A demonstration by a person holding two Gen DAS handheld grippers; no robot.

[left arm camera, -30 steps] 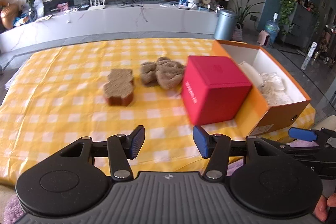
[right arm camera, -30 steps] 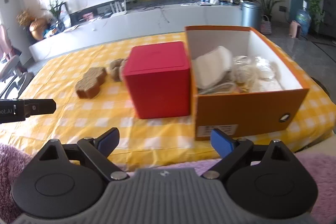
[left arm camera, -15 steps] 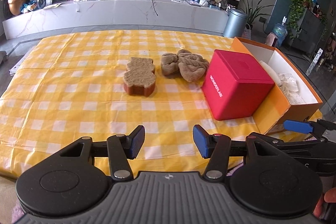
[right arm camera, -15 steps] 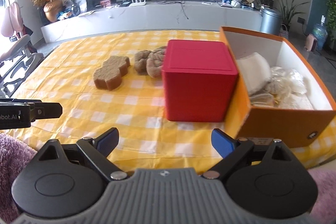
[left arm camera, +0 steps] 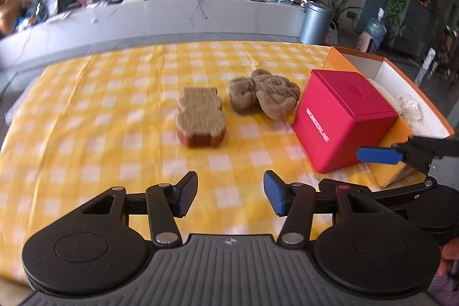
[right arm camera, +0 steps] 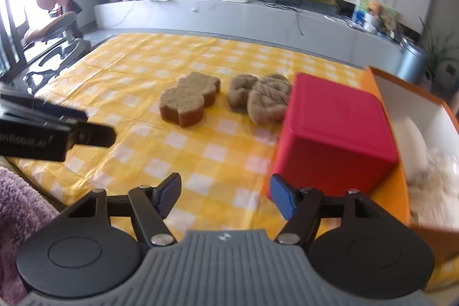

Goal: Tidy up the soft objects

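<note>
A brown bear-shaped sponge [left arm camera: 200, 116] [right arm camera: 189, 101] lies on the yellow checked tablecloth [left arm camera: 100, 111]. A brown knitted soft toy [left arm camera: 264, 95] [right arm camera: 262, 98] lies just right of it, against a red box [left arm camera: 344, 119] [right arm camera: 335, 131]. An orange open box [left arm camera: 413, 102] [right arm camera: 424, 134] behind the red box holds white soft items. My left gripper [left arm camera: 231, 194] is open and empty above the cloth's near part. My right gripper [right arm camera: 225, 197] is open and empty, near the red box's front corner; one of its fingers [left arm camera: 378, 155] shows in the left wrist view.
A white low cabinet [left arm camera: 172, 13] with clutter and a TV stands beyond the table. A grey bin [left arm camera: 315, 22] and plants are at the back right. A purple fleece [right arm camera: 14, 208] is at the table's near left edge. A chair [right arm camera: 54, 19] stands at the far left.
Both grippers have moved forward over the table and swung left. The sponge and toy now sit nearer the centre of both views. The right gripper's jaws have narrowed somewhat.
</note>
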